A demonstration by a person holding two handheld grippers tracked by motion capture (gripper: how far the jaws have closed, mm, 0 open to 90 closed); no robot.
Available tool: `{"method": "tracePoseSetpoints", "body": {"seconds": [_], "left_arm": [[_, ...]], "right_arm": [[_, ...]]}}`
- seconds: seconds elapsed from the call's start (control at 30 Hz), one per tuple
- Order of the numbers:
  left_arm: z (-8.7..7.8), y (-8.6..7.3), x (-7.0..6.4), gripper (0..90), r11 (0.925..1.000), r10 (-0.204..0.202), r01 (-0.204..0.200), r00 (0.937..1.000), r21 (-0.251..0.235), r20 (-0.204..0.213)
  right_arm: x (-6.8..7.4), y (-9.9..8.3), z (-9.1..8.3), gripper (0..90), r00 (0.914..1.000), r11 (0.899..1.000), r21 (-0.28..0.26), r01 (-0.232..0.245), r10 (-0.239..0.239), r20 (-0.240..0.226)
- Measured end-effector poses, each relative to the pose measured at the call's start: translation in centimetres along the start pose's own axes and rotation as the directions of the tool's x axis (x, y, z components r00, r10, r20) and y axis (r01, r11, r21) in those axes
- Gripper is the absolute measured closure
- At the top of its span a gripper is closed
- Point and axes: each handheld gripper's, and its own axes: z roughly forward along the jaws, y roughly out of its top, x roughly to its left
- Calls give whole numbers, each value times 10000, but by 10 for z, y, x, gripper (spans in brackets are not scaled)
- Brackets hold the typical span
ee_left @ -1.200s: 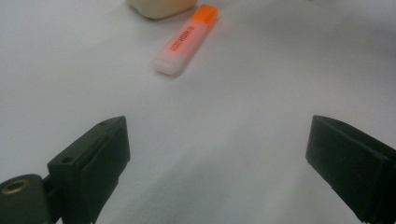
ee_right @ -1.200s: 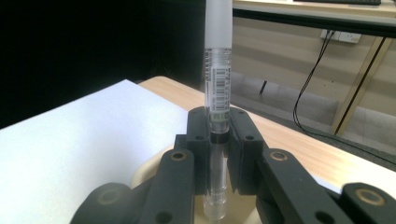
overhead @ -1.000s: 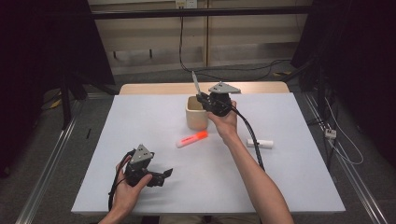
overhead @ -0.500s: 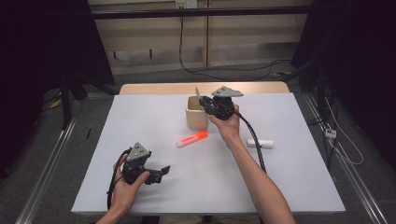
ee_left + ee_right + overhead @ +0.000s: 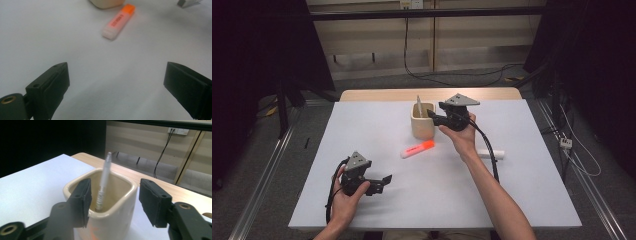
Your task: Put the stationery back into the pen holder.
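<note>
Up at the far middle of the white table (image 5: 522, 200), the right gripper (image 5: 435, 116) hangs just beside the cream cup (image 5: 422, 122), its jaws spread apart with nothing between them. Seen along those jaws in the right gripper view, the cup (image 5: 110, 202) stands directly ahead and very close, its rim level with the pads, one jaw in front of the cup's near-left corner and the other off its right side. A pale pen (image 5: 103, 186) stands inside the cup, leaning a little, its top rising above the rim; from above the same pen (image 5: 418, 105) pokes up out of the cup's back part. The person's right hand (image 5: 460, 135) grips the tool from behind. Nearer the person and to the left, the left gripper (image 5: 383, 181) rests low over the table, jaws set wide and empty. Ahead of it, well apart, an orange highlighter (image 5: 119, 22) lies flat on the table with its orange end pointing away and its white cap toward the jaws; in the high view that highlighter (image 5: 417, 149) lies just below the cup. A white marker (image 5: 492, 154) lies right of the right forearm.
</note>
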Motion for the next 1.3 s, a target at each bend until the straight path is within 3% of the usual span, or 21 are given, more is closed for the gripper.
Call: {"method": "tracePoseSetpoints", "body": {"seconds": [0.1, 0.2, 0.27, 0.33, 0.57, 0.77, 0.87, 1.0, 1.3], "left_arm": [[1, 0, 1, 68, 10000, -57, 57, 10000, 54, 3], [2, 0, 1, 68, 10000, 21, -21, 10000, 67, 61], [2, 1, -1, 68, 9998, 182, -182, 9998, 69, 55], [2, 1, 0, 68, 10000, 67, -67, 9999, -6, 125], [4, 1, -2, 68, 9999, 148, -148, 9999, 64, 18], [6, 2, -3, 71, 9993, 327, -328, 9994, 158, 58], [7, 4, -5, 89, 9979, 601, -602, 9982, 221, 52], [12, 6, -8, 88, 9943, 959, -978, 9944, 418, 442], [19, 10, -7, 87, 9958, 708, -723, 9971, 565, 272]], "right_arm": [[0, -3, -6, 359, 9999, 9999, 51, -99, 99, -116], [-1, -4, -10, 254, 9993, 9989, 428, -186, 200, -322], [0, -7, -15, 246, 9995, 9992, 392, -4, 16, -329], [0, -9, -21, 218, 9993, 9988, 485, 103, -86, -351], [1, -18, -41, 139, 9990, 9979, 638, 89, -61, -432], [4, -30, -61, 142, 9982, 9964, 760, 376, -340, -485], [5, -37, -75, 137, 9975, 9949, 872, 513, -468, -530], [6, -44, -98, 126, 9973, 9951, 816, 555, -513, -530], [-1, -68, -134, 114, 9997, 9955, 926, 214, -200, -151]]}}
